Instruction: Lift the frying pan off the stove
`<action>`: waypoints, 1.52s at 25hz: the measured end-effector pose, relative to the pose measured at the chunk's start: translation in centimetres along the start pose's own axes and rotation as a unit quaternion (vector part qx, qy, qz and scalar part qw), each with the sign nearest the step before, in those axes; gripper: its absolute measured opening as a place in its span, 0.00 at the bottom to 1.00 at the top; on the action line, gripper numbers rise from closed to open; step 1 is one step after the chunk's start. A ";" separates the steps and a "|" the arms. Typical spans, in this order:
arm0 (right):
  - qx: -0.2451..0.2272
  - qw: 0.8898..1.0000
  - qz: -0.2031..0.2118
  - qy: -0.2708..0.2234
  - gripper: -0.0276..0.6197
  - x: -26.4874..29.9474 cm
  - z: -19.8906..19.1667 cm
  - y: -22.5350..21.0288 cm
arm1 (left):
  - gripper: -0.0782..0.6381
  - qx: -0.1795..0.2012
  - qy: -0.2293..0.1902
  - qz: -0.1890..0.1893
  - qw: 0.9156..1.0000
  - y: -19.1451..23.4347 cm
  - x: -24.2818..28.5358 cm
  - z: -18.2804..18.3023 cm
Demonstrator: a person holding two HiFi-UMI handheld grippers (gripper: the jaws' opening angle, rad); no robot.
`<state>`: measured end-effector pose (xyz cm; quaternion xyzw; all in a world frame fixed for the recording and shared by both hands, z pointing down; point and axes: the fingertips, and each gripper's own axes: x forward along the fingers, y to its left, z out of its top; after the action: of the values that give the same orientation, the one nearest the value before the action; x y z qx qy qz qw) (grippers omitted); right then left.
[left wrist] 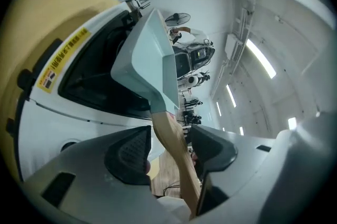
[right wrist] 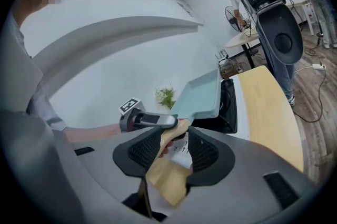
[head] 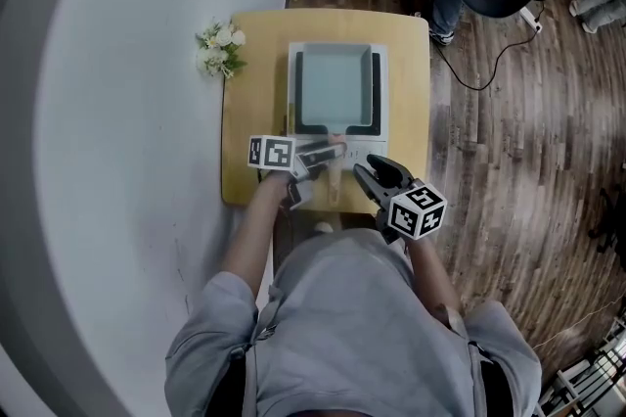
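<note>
As the left gripper (left wrist: 168, 146) and right gripper (right wrist: 175, 146) both straddle the handle (head: 337, 178) with fingers released, the pan (head: 335, 87) sits on the stove (head: 381, 136) (frame centre). Lifting before clamping could let it slip or tip.

Head view: camera above person, faces steeply down. Whole desk (head: 252, 63), stove (head: 383, 102) and frying pan (head: 333, 84) seen from moderate height; wearer's shoulders (head: 352, 327) fill bottom edge.

Left gripper view: camera on left claw (left wrist: 169, 133), very close, looks along pan handle (left wrist: 179, 175). Frame rolled: desk at left, ceiling lights at right.

Right gripper view: camera on right claw (right wrist: 174, 133), close and low, faces over handle toward pan.

Shared by all three: frying pan, stove, desk. Head view and right gripper view both show left claw and flowers (head: 220, 48).
</note>
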<state>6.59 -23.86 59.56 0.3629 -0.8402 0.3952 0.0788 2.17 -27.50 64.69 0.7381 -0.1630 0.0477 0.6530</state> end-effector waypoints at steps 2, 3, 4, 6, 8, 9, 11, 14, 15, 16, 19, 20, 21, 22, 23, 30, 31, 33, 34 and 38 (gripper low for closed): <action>0.001 1.000 0.014 0.015 0.25 0.3 -0.7 0.4 | 0.42 -0.025 0.004 -0.027 0.999 0.0 0.4 0.0; 0.001 1.000 0.021 0.023 0.25 0.5 -1.0 0.6 | 0.40 -0.037 0.005 -0.039 0.999 0.0 0.5 0.1; 0.004 0.999 0.030 0.031 0.26 0.7 -1.4 0.8 | 0.39 -0.048 0.006 -0.049 0.998 0.1 0.6 0.2; 0.020 0.997 0.052 0.049 0.28 1.2 -2.4 1.3 | 0.36 -0.069 0.007 -0.067 0.995 0.1 0.7 0.2; 0.051 0.993 0.078 0.066 0.30 1.7 -3.4 1.8 | 0.35 -0.096 0.005 -0.084 0.992 0.0 0.8 0.2; 0.072 0.990 0.093 0.074 0.31 1.9 -3.9 2.1 | 0.34 -0.110 0.003 -0.092 0.990 0.0 0.8 0.1; 0.119 0.981 0.123 0.088 0.34 2.1 -4.7 2.6 | 0.33 -0.123 -0.001 -0.096 0.988 0.5 0.8 0.0; 0.178 0.965 0.158 0.108 0.36 2.5 -5.6 3.2 | 0.33 -0.133 -0.004 -0.101 0.986 0.3 0.8 -0.1; 0.191 0.961 0.163 0.113 0.36 2.7 -5.8 3.3 | 0.33 -0.133 -0.003 -0.102 0.986 0.3 0.8 -0.1; 0.200 0.958 0.166 0.117 0.36 3.0 -6.0 3.4 | 0.33 -0.133 -0.003 -0.102 0.986 0.3 0.8 -0.1; 0.216 0.951 0.178 0.131 0.36 4.0 -6.4 4.1 | 0.33 -0.140 -0.008 -0.109 0.984 -0.1 0.8 0.0; 0.218 0.949 0.182 0.136 0.36 4.3 -6.6 4.4 | 0.33 -0.142 -0.010 -0.110 0.984 -0.1 0.8 0.0; 0.220 0.947 0.186 0.141 0.36 4.6 -6.7 4.8 | 0.33 -0.143 -0.013 -0.109 0.984 0.0 0.8 0.0; 0.224 0.945 0.187 0.145 0.36 5.0 -6.8 5.1 | 0.33 -0.146 -0.015 -0.111 0.983 -0.1 0.8 0.1; 0.230 0.944 0.187 0.148 0.35 5.2 -7.0 5.3 | 0.33 -0.148 -0.017 -0.112 0.982 -0.2 0.8 0.1; 0.240 0.941 0.177 0.157 0.23 5.4 -7.8 5.3 | 0.32 -0.125 -0.019 -0.107 0.986 0.0 0.8 -0.1; 0.236 0.943 0.176 0.157 0.23 5.4 -7.8 5.3 | 0.32 -0.117 -0.022 -0.105 0.987 0.2 0.8 -0.1; 0.232 0.944 0.175 0.154 0.23 5.3 -7.8 5.5 | 0.32 -0.112 -0.030 -0.106 0.988 0.2 0.7 -0.2; 0.230 0.945 0.175 0.153 0.24 5.3 -7.9 5.6 | 0.32 -0.114 -0.034 -0.108 0.987 0.0 0.7 -0.3; 0.217 0.947 0.176 0.157 0.25 4.8 -8.4 6.4 | 0.32 -0.125 -0.037 -0.121 0.984 -0.6 0.4 -1.2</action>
<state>-2.50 -17.73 63.39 0.1512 -0.7618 0.6272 0.0584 2.95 -26.34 64.38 0.6662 -0.1010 -0.0802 0.7345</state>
